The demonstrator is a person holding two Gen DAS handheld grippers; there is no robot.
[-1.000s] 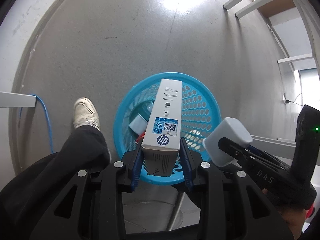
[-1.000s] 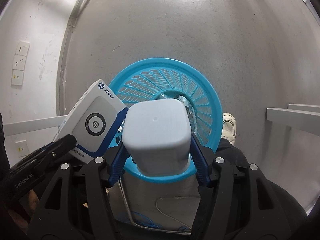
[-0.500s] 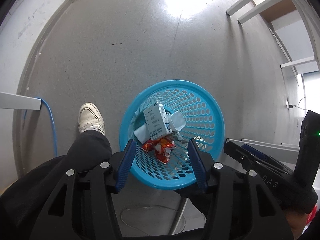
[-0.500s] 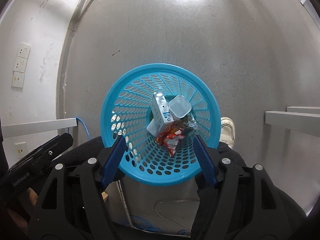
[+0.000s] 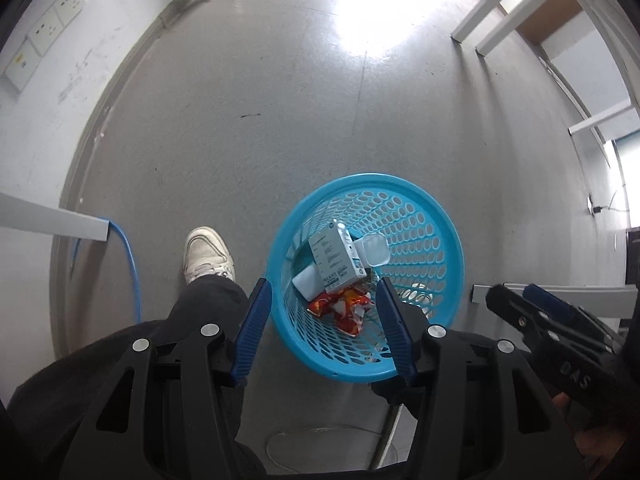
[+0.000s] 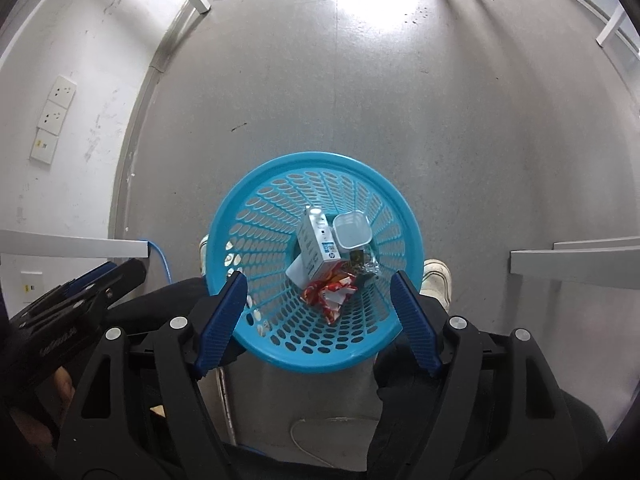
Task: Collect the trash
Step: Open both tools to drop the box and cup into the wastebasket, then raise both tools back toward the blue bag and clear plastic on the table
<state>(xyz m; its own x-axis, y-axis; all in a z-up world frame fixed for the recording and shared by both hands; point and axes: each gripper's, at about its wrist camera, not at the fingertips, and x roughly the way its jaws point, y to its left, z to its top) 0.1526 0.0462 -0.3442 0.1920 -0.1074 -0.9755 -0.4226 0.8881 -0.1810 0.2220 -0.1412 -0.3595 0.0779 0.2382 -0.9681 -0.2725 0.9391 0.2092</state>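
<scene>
We see the round blue perforated plastic basket (image 6: 316, 264) on the grey floor (image 6: 360, 100), holding a white printed carton (image 6: 318, 246) leaning across a translucent square tub (image 6: 352, 230), a crumpled red-orange wrapper (image 6: 330, 292) and a bit of clear film. A white piece under the carton is mostly hidden, so we can't name it. Both the left gripper (image 5: 324, 328) and right gripper (image 6: 318, 314) hang above the basket with jaws spread wide, holding nothing.
</scene>
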